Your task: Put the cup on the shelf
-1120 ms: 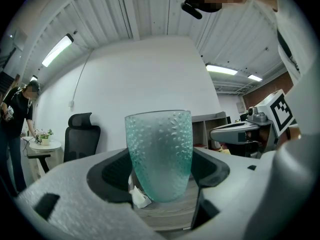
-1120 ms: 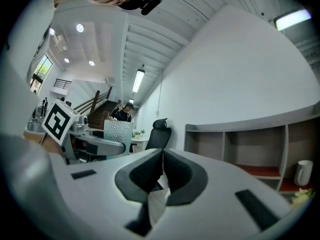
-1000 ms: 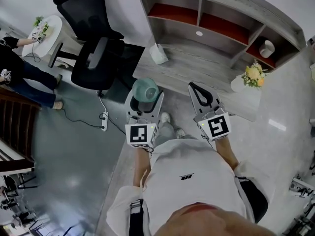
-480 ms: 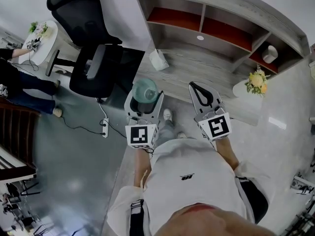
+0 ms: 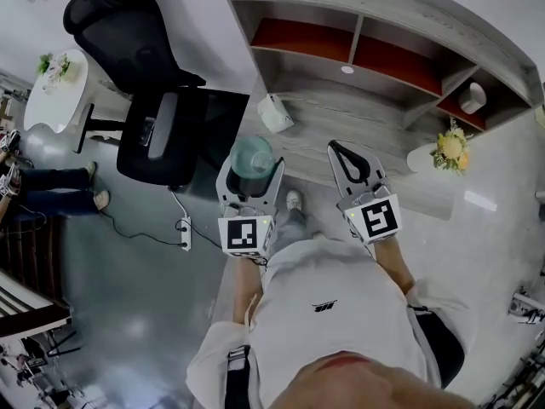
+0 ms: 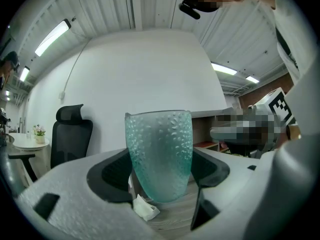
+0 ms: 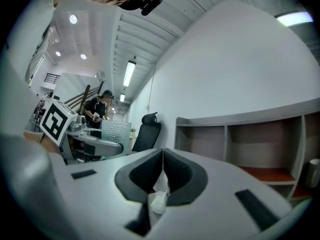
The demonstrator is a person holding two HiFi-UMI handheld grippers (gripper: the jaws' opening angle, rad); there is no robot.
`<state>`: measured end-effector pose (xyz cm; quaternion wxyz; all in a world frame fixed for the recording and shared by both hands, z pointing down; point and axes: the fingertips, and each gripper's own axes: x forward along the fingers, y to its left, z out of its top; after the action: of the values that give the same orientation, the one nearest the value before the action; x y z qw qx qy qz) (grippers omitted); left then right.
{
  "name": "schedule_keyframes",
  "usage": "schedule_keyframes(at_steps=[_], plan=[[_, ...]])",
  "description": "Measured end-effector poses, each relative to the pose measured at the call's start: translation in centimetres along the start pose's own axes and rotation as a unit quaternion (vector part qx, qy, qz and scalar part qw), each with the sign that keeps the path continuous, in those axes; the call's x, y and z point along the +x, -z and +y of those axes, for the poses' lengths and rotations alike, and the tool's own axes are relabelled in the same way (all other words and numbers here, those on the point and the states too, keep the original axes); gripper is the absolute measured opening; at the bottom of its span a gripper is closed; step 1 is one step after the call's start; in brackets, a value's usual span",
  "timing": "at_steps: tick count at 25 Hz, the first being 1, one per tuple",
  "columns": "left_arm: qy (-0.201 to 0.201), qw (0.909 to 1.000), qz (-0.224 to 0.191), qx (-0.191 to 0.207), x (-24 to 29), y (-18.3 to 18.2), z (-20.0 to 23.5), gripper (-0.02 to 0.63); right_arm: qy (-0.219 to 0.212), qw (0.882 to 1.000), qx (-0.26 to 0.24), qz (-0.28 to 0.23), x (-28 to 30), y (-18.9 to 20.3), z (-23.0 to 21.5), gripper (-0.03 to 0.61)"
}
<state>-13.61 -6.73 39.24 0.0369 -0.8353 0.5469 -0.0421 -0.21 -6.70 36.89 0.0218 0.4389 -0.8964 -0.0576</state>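
Observation:
A teal dimpled glass cup [image 5: 252,158] stands upright between the jaws of my left gripper [image 5: 249,173], which is shut on it. In the left gripper view the cup [image 6: 159,154] fills the middle, pinched at both sides by the dark pads. My right gripper [image 5: 345,156] is beside it, shut with nothing in it; its pads meet in the right gripper view [image 7: 163,156]. The grey shelf [image 5: 383,54] with red-backed compartments lies ahead over a wooden desk top. The shelf [image 7: 250,144] also shows in the right gripper view, beyond the jaws.
A black office chair [image 5: 149,83] stands left of the desk. A crumpled white tissue [image 5: 274,113] lies on the desk top, and a white vase of flowers [image 5: 451,149] sits at its right end. A white mug [image 5: 471,98] occupies the shelf's right compartment. A power strip [image 5: 186,233] lies on the floor.
The view has slid: chair, round table and the person at the left have moved further left and the shelf looks slightly larger. Both grippers keep their pose, the cup still held.

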Motion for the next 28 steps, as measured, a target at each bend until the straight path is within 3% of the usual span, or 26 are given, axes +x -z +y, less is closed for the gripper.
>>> schedule_keyframes(at_steps=[28], plan=[[0.084,0.9964,0.004,0.004,11.6,1.3,8.1,0.373,0.078,0.996,0.003,0.037,11.6,1.6,-4.4,0.028]])
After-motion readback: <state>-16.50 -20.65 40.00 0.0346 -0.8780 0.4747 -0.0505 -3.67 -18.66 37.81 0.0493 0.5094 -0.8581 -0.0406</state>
